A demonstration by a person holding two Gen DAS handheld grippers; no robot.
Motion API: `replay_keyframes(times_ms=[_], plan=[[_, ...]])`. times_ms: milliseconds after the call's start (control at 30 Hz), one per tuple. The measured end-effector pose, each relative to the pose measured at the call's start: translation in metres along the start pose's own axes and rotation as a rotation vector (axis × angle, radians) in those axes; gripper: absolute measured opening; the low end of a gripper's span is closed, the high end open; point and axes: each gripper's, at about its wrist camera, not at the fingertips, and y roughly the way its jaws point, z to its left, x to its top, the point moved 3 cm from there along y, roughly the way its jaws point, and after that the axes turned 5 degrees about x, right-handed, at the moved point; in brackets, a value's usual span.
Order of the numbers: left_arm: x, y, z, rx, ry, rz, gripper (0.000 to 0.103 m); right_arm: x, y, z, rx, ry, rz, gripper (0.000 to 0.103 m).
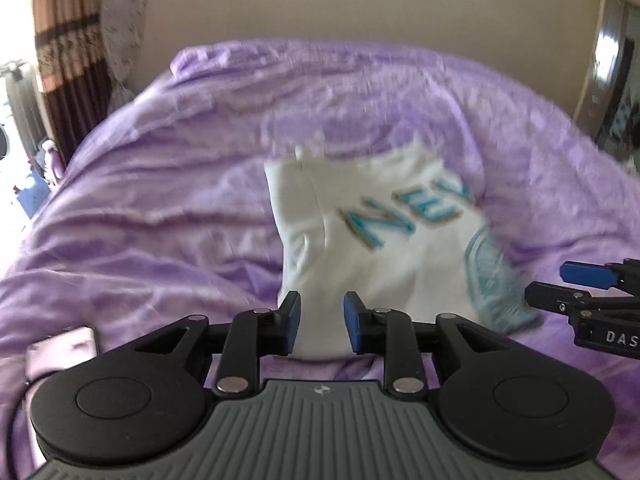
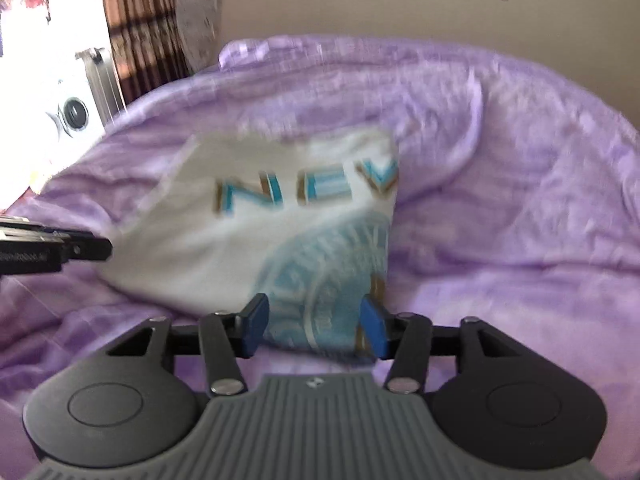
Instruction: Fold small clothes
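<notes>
My left gripper (image 1: 321, 322): jaws spread, gripping nothing.
My right gripper (image 2: 316, 330): jaws spread, empty.
Folded white cotton shirt with teal lettering (image 1: 384, 236): at 12 o'clock, on rumpled purple fleece blanket (image 1: 160, 200).

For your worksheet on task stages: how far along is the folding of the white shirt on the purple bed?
Done: the white shirt already lies folded into a compact block on the purple blanket. In hand: nothing; the left gripper and right gripper stand open at its near edge. Left: perhaps one last fold or tidying.

White shirt (image 2: 240, 220) reads "NEV"; right tool (image 1: 592, 284) reads "DAS"
</notes>
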Motion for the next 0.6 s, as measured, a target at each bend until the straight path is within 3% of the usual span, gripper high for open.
replay_keyframes(times_ms=[33, 100, 300, 400, 467, 533, 600], plan=[[0.003, -0.009, 0.000, 0.016, -0.009, -0.021, 0.035, 0.007, -0.011, 0.002, 0.003, -0.001, -0.030, 0.063], [0.007, -0.028, -0.001, 0.060, 0.001, -0.066, 0.037, 0.018, -0.031, 0.006, 0.007, -0.001, -0.080, 0.067], [0.010, -0.067, -0.007, 0.130, -0.008, -0.144, 0.037, 0.030, -0.082, 0.033, -0.013, -0.032, -0.165, 0.071], [0.006, -0.076, -0.010, 0.131, -0.029, -0.167, 0.052, 0.024, -0.096, 0.048, -0.031, -0.066, -0.170, 0.077], [0.001, -0.078, -0.016, 0.137, -0.002, -0.175, 0.056, 0.018, -0.102, 0.055, -0.034, -0.081, -0.163, 0.077], [-0.004, -0.077, -0.022, 0.133, 0.022, -0.157, 0.067, 0.011, -0.106, 0.059, -0.033, -0.089, -0.143, 0.079], [-0.010, -0.072, -0.029, 0.123, 0.046, -0.123, 0.070, 0.004, -0.107, 0.062, -0.019, -0.083, -0.118, 0.079]])
